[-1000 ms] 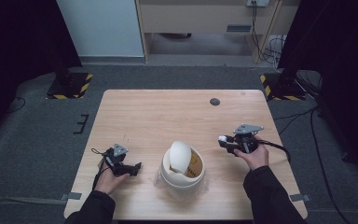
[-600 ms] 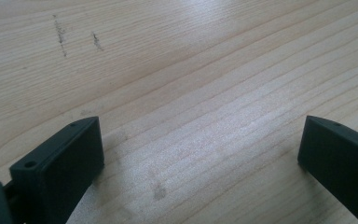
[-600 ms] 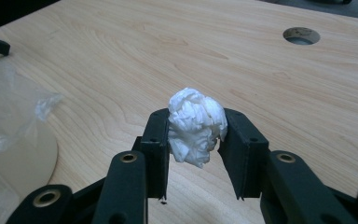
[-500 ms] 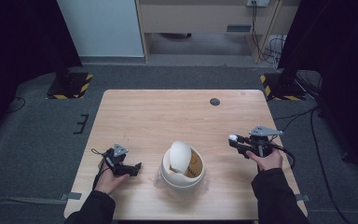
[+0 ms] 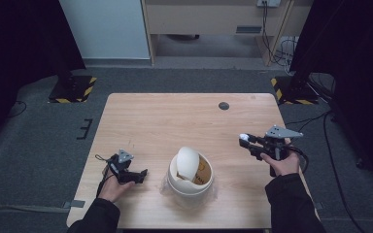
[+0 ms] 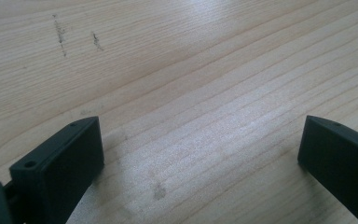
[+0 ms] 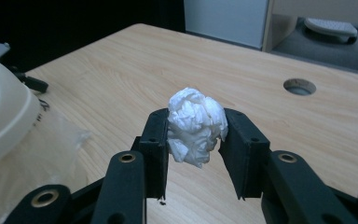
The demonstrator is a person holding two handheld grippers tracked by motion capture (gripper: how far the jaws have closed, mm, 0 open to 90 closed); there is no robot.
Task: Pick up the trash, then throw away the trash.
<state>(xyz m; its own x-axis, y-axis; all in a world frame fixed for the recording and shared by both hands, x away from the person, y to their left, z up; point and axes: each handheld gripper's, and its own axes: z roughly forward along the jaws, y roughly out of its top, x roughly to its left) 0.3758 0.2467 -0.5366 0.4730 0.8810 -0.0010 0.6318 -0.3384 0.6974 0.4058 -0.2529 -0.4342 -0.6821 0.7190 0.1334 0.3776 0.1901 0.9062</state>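
A cream round bin (image 5: 190, 179) with a tilted swing lid (image 5: 188, 162) stands near the table's front middle; its edge (image 7: 2, 121) shows at the left of the right gripper view. My right gripper (image 5: 247, 143) is held to the right of the bin, above the table, shut on a crumpled white paper ball (image 7: 197, 126) (image 5: 244, 137). My left gripper (image 5: 143, 174) rests low on the wood left of the bin. Its black fingers (image 6: 60, 161) stand wide open with bare wood between them.
The wooden table (image 5: 175, 121) has a round cable hole (image 5: 224, 106) at its far right. A clear plastic liner (image 7: 56, 140) spreads around the bin's base. Grey carpet and black stands surround the table.
My right gripper with the paper ball has drawn away to the right and slightly back from the bin. The left gripper has stayed in place.
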